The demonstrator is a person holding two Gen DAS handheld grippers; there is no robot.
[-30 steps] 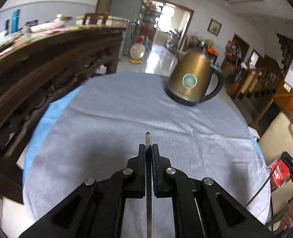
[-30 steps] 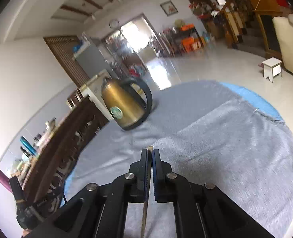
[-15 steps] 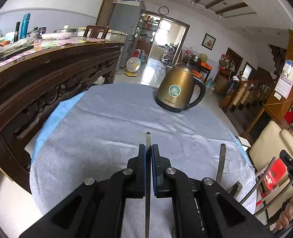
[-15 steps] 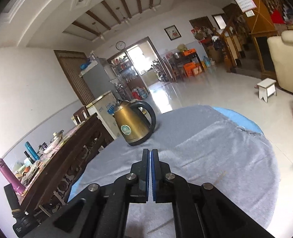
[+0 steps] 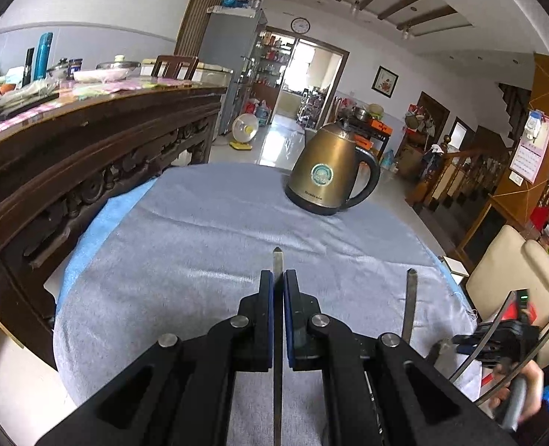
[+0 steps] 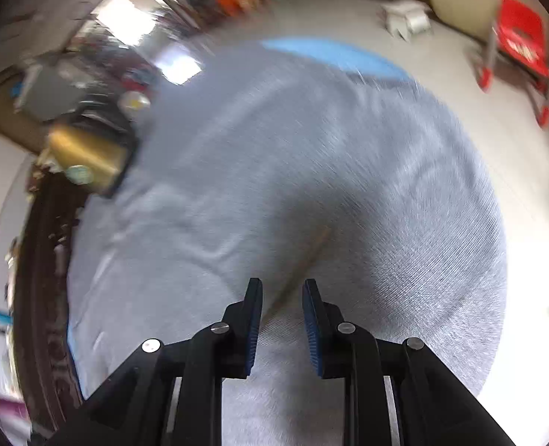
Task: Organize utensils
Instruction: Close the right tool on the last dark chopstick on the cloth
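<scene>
- My left gripper (image 5: 278,278) is clamped on a thin flat metal utensil handle (image 5: 277,260), its tip poking out past the pads over the middle of the grey cloth-covered round table (image 5: 185,230).
- A second flat metal utensil (image 5: 409,304) shows toward the table's right edge, near my right hand (image 5: 516,394).
- My right gripper (image 6: 282,290) has just been opening; nothing's pinched. A blurry pale stick-like thing (image 6: 311,256) lies on the cloth right ahead of the jaws.
- Risks: that view's badly smeared, so I could easily misjudge the grab, snag the cloth, or nudge the stick off the near edge. The bronze electric kettle (image 5: 330,174) at the far edge is well clear.
</scene>
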